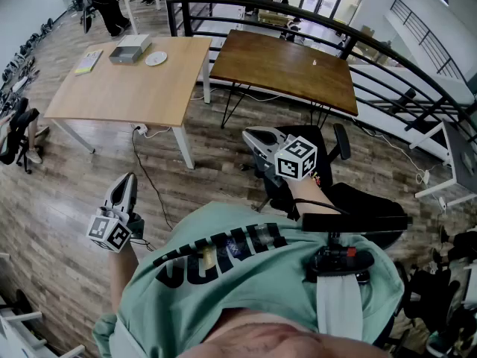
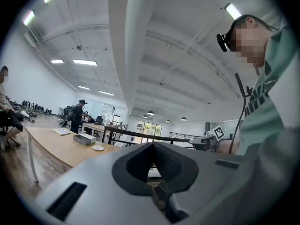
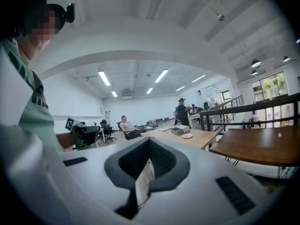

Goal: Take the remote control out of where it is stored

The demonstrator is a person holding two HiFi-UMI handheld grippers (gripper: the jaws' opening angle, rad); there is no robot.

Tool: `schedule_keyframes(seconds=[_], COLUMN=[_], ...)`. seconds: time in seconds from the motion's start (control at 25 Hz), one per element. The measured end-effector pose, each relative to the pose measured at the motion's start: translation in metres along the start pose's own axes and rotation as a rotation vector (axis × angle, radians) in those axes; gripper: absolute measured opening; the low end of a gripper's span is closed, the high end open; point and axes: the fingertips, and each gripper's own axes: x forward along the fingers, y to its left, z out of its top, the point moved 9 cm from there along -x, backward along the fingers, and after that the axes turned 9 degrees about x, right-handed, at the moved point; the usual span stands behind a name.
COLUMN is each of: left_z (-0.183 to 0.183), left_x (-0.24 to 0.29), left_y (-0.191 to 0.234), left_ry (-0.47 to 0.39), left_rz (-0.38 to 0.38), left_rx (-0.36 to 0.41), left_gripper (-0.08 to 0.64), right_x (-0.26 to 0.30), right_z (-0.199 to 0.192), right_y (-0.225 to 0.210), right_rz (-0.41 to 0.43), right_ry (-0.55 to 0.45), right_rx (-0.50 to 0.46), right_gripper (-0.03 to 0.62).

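No remote control shows in any view. A flat grey box [image 1: 130, 49] lies on the far light wooden table [image 1: 127, 88], next to a white plate [image 1: 156, 59] and a booklet [image 1: 89, 61]. My left gripper [image 1: 125, 181] hangs low at the left over the wooden floor, with its jaws together and nothing between them. Further right, my right gripper [image 1: 250, 135] is held level in front of my chest, shut and empty. Both point toward the tables, well short of them. The box [image 2: 84, 138] and plate [image 2: 98, 148] show small beyond the left gripper [image 2: 151, 146]. The right gripper [image 3: 149, 142] also faces the box [image 3: 180, 130].
A dark wooden table [image 1: 283, 66] stands to the right of the light one, with a black railing [image 1: 298, 10] behind it. A black office chair [image 1: 350, 200] is close at my right. A cable [image 1: 149, 177] trails over the floor. One person stands [image 1: 108, 2] at the far tables, another sits [image 3: 125, 125].
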Motion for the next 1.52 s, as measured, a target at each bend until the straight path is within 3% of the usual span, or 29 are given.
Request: schedule_keyframes(seconds=[0.28,0.8,1.16,1.52], left_z=[-0.004,0.001,-0.002,0.000], left_x=[-0.008,0.010,0.009,0.045], left_y=[-0.003,0.005,0.008,-0.002], left_ry=[-0.011,-0.009,0.002,0.014], left_rz=[0.027,0.000,0.026,0.020], left_rx=[-0.004,0.006,0.003,0.020], left_gripper=[-0.006,-0.006,-0.006,-0.006], right_x=[0.007,0.007,0.023,0.018], right_z=[0.002,0.005,0.002,0.003], right_y=[-0.002,-0.016,-0.023,-0.056], right_rz=[0.054,0.031,0.066,0.081], right_ry=[0.010,-0.010,0.003,0.002], right_rx=[0.031,0.048,0.051,0.067], right_gripper=[0.005,0.005,0.005,0.005])
